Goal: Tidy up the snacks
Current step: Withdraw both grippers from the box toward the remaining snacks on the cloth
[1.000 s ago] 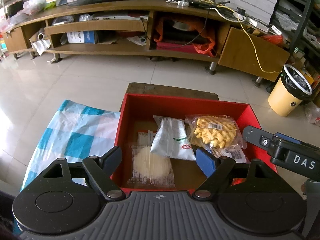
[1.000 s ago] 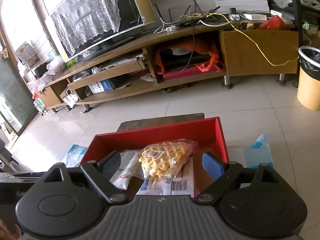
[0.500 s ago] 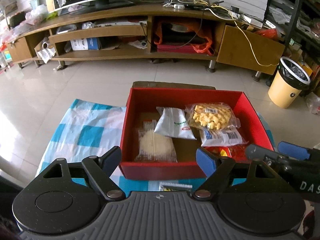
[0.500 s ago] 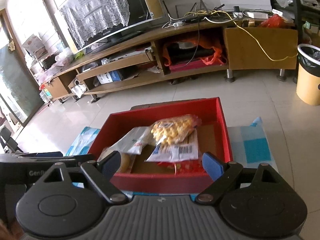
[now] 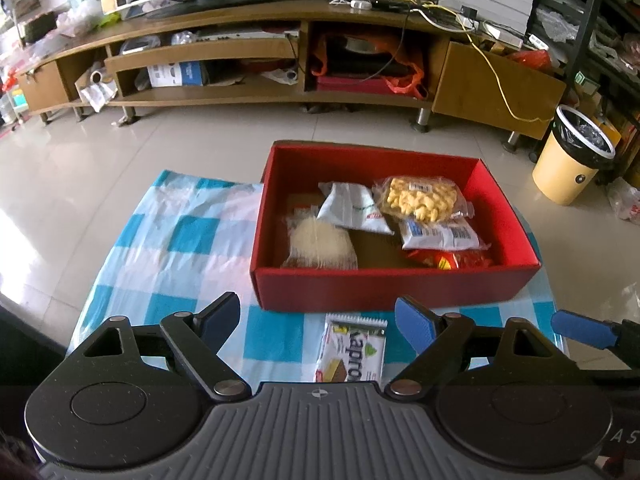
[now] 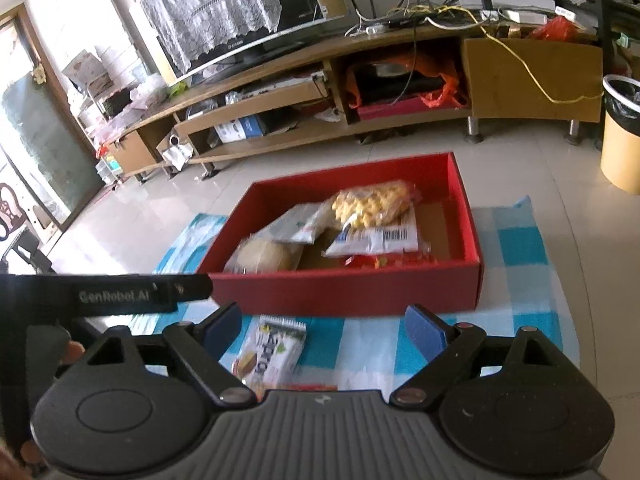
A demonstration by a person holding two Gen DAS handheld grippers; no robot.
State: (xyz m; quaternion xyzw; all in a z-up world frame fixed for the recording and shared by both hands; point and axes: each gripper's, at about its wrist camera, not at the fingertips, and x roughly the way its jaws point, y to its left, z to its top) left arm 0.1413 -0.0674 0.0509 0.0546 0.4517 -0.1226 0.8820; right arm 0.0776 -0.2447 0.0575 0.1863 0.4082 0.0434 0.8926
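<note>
Two grippers spread wide, nothing between the fingers of either; left gripper [image 5: 318,316] hovering above the checked cloth [image 5: 176,240], right gripper [image 6: 322,324] alongside it, its blue fingertip [image 5: 580,330] poking in at 3 o'clock of the left view.

Straight ahead at 12 o'clock, red box [image 5: 384,286] standing on the cloth, open-topped; inside, clear pack of pale noodles [image 5: 320,242] at the near left, white pouch [image 5: 352,210] leaning beyond it, bag of yellow puffs [image 5: 420,198] toward the far right, resting on a white barcoded packet [image 5: 440,234]; red wrapper [image 5: 452,258] tucked against the near wall at the right.

Outside the box, just before its near wall, wafer packet [image 5: 352,350] flat on the cloth, lying between the left gripper's open fingers but untouched; from the right wrist, same wafer packet [image 6: 272,354] near the left finger at 7 o'clock, slightly blurred.

Farther off at 12 o'clock, long wooden TV stand [image 5: 248,64] across the tiled floor; at 2 o'clock, yellow bin [image 5: 568,164] with a black liner.
</note>
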